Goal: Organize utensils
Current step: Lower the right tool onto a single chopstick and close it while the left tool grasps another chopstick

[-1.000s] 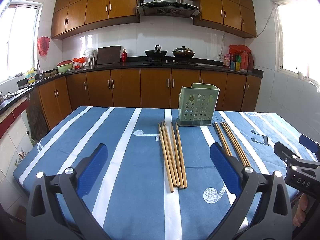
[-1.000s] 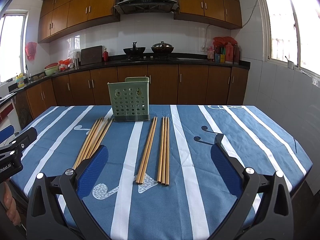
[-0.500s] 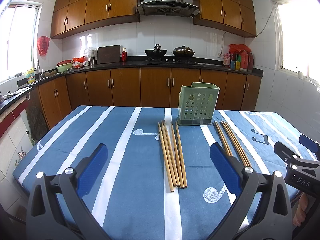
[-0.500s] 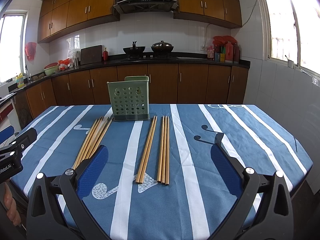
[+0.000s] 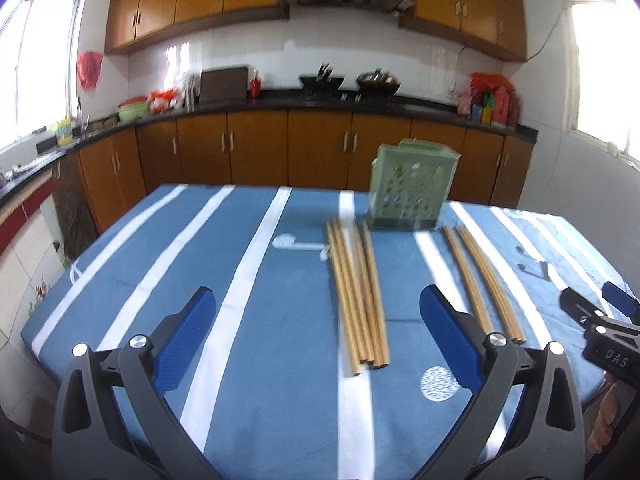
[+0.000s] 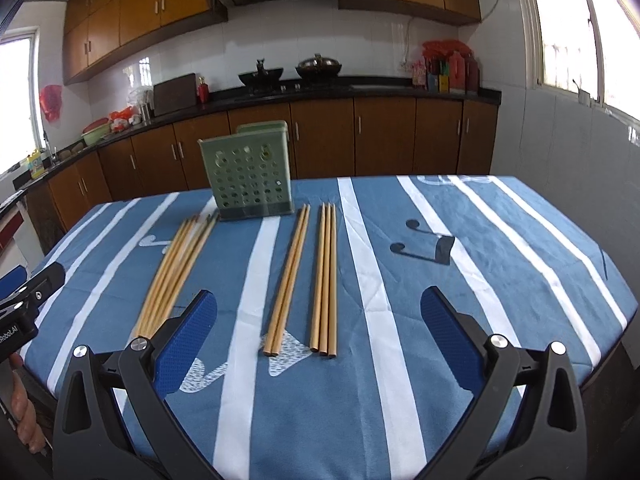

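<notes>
Both grippers, left gripper (image 5: 316, 332) and right gripper (image 6: 318, 332), have risen and tilted toward the chopsticks (image 6: 324, 276) before the green holder (image 6: 250, 178), jaws wide open and empty, so picking begins.

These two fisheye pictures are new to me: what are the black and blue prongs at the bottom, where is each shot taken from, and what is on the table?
There is no robot here. A person holds a hand-held gripper in each hand, and a camera on each one looks forward along its two fingers. The prongs with blue pads are those fingers. One picture comes from the left hand-held gripper, the other from the right hand-held gripper. Both are open and hold nothing. On the blue striped tablecloth stands a green perforated utensil holder. In front of it lie wooden chopsticks: a bunch on the left, a pair and a group of three. Kitchen cabinets fill the background.
</notes>
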`<state>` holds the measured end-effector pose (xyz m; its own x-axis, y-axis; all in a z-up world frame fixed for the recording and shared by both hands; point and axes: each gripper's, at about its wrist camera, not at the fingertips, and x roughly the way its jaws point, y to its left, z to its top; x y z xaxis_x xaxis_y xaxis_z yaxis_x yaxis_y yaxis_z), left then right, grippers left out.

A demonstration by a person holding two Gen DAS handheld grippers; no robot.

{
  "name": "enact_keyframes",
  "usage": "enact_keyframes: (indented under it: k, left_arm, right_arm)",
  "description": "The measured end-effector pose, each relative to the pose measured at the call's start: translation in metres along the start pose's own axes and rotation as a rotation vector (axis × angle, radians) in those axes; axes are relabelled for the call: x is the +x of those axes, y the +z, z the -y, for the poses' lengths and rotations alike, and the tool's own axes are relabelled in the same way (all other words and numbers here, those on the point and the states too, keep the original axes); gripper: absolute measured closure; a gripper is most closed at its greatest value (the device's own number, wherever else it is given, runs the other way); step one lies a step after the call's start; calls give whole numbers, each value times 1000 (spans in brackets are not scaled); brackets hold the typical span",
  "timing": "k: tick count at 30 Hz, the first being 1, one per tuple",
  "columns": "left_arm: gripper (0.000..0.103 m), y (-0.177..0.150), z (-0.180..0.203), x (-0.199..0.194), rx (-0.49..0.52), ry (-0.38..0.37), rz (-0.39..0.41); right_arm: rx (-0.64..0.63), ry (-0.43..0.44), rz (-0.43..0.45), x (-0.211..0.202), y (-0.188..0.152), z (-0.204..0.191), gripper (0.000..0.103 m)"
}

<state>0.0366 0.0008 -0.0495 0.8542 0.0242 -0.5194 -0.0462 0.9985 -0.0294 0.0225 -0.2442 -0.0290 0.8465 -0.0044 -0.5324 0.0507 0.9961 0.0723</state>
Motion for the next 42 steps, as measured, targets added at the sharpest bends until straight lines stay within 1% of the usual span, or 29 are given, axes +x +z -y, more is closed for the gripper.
enact_keyframes:
  k: [2, 4, 5, 7, 8, 10, 12, 16, 18, 20, 23, 25, 26, 27, 28, 29, 30, 34, 38, 40, 42]
  left_arm:
    - [4, 2, -8, 12, -17, 10, -48]
    - [4, 8, -20, 25, -43, 10, -98]
    - [4, 10, -24, 30, -53, 4, -116]
    - [4, 10, -34, 41, -77, 4, -153]
    - [4, 12, -37, 45, -83, 5, -165]
    - [4, 13, -44, 55, -89, 12, -186]
    - [4, 15, -46, 60, -81, 19, -194]
    - [11, 17, -45, 73, -43, 28, -212]
    - [14, 17, -43, 78, -30, 24, -223]
    - [18, 17, -41, 83, -16, 14, -236]
    - [20, 18, -35, 90, -4, 0, -250]
    - [20, 18, -33, 94, 2, -10, -263]
    - [22, 18, -32, 96, 3, -16, -268]
    - [24, 17, -31, 99, 3, -23, -277]
    - [27, 18, -30, 102, 4, -29, -283]
    - [31, 18, -29, 104, 4, -37, -291]
    - [33, 18, -28, 107, 4, -49, -303]
    - [48, 18, -20, 117, 15, -80, -336]
    - [61, 17, -9, 127, 42, -114, -375]
    - [66, 15, -3, 131, 61, -118, -390]
    - [67, 14, 1, 132, 73, -123, -390]
  right_arm:
    - [12, -11, -48, 13, 1, 6, 14]
    - [29, -12, -96, 27, 3, 12, 30]
    - [43, -11, -123, 35, 4, 16, 35]
    - [71, -10, -168, 51, 8, 25, 49]
    - [81, -8, -186, 59, 10, 28, 52]
    - [106, 4, -234, 75, 11, 32, 65]
    - [108, 12, -269, 90, 12, 34, 70]
    - [90, 14, -322, 111, 10, 32, 71]
    - [87, 21, -348, 118, 7, 31, 75]
    - [82, 24, -365, 121, 5, 30, 76]
    - [72, 32, -379, 123, 1, 27, 77]
    - [51, 22, -373, 124, 1, 24, 79]
    - [42, 18, -370, 127, 2, 24, 81]
    - [29, 10, -366, 128, 2, 24, 87]
    - [20, -2, -362, 128, 2, 25, 93]
    - [18, -11, -362, 130, 2, 26, 95]
    - [26, -22, -360, 132, 3, 29, 95]
    - [78, -42, -358, 137, 6, 44, 95]
    - [54, -50, -347, 137, 4, 42, 95]
    - [50, -51, -344, 138, 5, 41, 95]
    - [52, -47, -343, 139, 6, 41, 95]
